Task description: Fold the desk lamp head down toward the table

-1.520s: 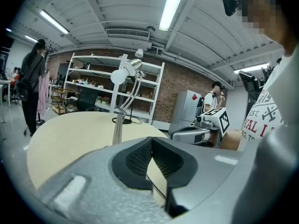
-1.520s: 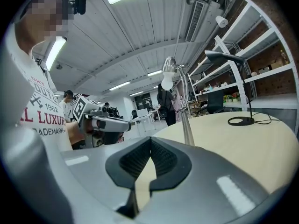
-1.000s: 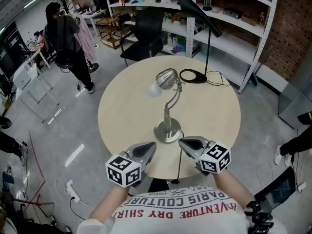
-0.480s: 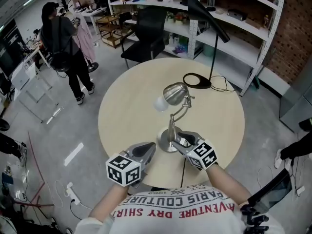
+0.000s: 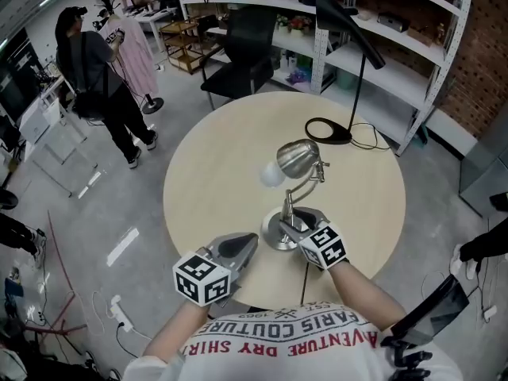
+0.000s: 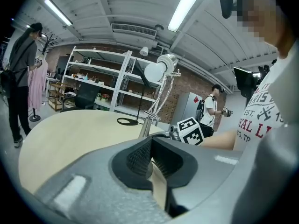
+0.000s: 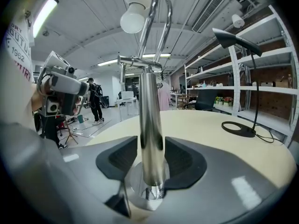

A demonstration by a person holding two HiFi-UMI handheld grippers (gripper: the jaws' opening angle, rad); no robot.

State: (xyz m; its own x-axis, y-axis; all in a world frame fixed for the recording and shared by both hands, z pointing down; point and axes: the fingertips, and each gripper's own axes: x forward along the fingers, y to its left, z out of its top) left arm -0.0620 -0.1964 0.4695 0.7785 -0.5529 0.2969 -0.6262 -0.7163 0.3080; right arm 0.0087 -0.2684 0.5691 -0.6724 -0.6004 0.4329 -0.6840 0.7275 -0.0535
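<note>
Black lamp (image 5: 343, 16) (ring base, trailing cord) beside white shelving (image 5: 413, 70), black office chair (image 5: 246, 42) nearby

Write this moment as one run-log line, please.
right tool: open, jaws just opening, around lamp post, no grip | left tool: shut, empty | lamp head: not folded

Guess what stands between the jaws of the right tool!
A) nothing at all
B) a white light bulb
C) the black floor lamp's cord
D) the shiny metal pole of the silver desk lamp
D: the right gripper view shows the shiny metal pole of the silver desk lamp standing upright between the jaws of the right tool, which have just been opening and sit on either side of it.
</note>
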